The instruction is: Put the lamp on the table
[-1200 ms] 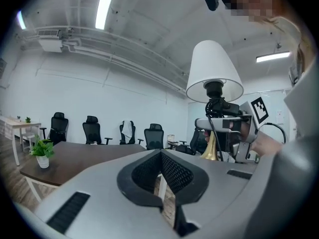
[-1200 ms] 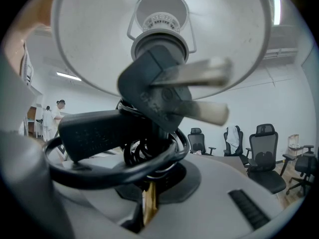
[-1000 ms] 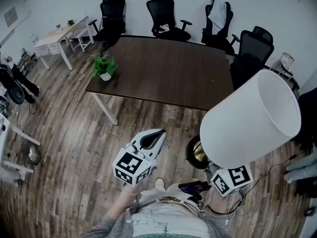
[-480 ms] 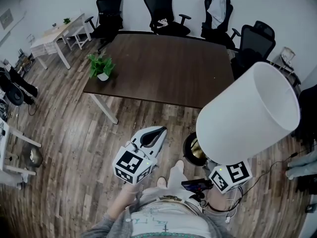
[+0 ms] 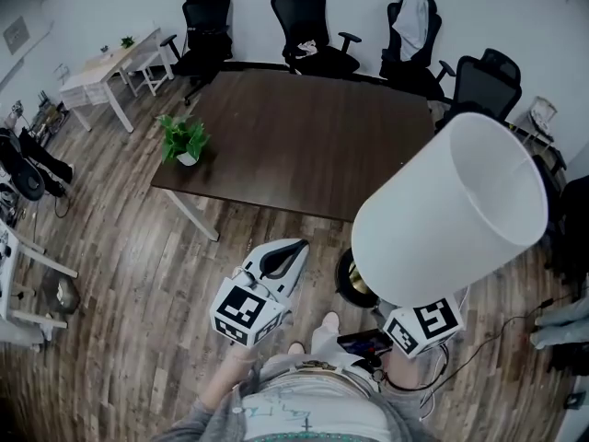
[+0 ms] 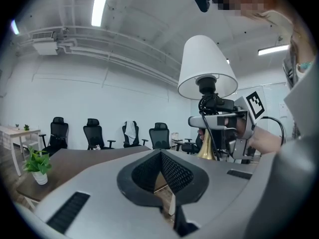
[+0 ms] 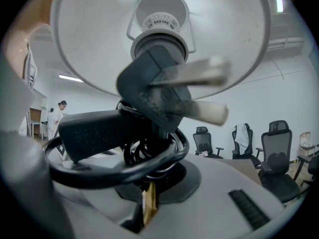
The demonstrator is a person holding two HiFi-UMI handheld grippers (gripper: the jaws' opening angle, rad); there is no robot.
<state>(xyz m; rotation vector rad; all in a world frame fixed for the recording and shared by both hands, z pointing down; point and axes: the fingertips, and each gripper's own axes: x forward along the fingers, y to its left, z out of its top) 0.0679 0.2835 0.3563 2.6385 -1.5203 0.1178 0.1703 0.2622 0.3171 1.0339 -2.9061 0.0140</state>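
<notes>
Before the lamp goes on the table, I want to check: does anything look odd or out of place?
Only the wiring of the lamp: its cord is coiled round the stem just above the right gripper, and the plug sticks out loose under the shade. Nothing looks damaged or spilled.

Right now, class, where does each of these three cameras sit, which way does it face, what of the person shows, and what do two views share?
Left gripper view: on the left gripper, facing level past shut jaws toward the table; right gripper and hand show.
Right gripper view: on the right gripper, facing level; its jaws clamp the lamp, shade overhead.
Head view: on the head, facing steeply down; torso, both grippers.
Shared: the lamp, in all three.
</notes>
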